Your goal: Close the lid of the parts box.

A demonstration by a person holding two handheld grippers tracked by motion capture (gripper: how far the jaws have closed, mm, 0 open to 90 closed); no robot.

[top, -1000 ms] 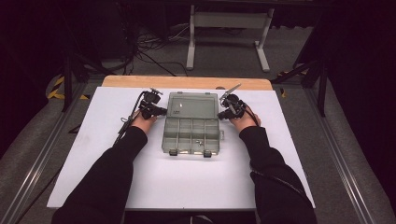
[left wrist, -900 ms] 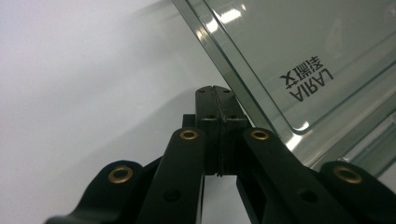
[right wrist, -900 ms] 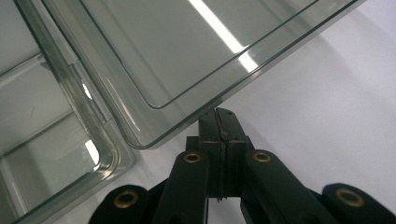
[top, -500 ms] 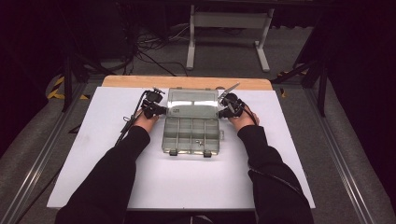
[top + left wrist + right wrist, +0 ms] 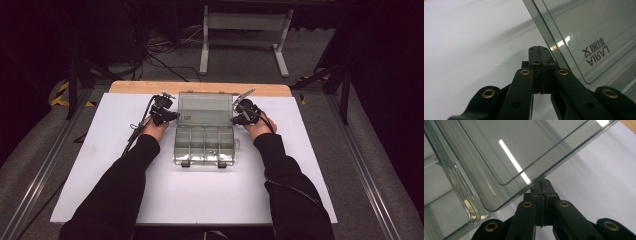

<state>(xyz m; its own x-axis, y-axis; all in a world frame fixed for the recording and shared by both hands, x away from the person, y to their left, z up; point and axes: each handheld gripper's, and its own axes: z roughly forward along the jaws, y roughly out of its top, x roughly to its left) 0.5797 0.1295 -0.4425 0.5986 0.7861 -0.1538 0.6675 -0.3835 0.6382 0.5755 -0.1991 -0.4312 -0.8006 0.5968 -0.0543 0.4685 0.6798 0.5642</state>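
A clear plastic organiser box (image 5: 205,144) sits mid-bench on a white sheet (image 5: 100,150), its lid (image 5: 205,107) swung open and tilted back toward the far wooden edge (image 5: 200,88). A person in black sleeves reaches in from the near side, a gripper in each hand. The left gripper (image 5: 169,116) rests at the lid's left edge, the right gripper (image 5: 235,120) at its right edge. In the left gripper view, the jaws are pressed fully together with nothing between them, their tips just beside the lid's rim (image 5: 554,47), where mirrored lettering (image 5: 596,51) shows through the plastic. In the right gripper view, the jaws are likewise closed flat on each other, their tips tucked just under the lid's edge (image 5: 544,178). The box's divided compartments (image 5: 205,137) lie between the two hands.
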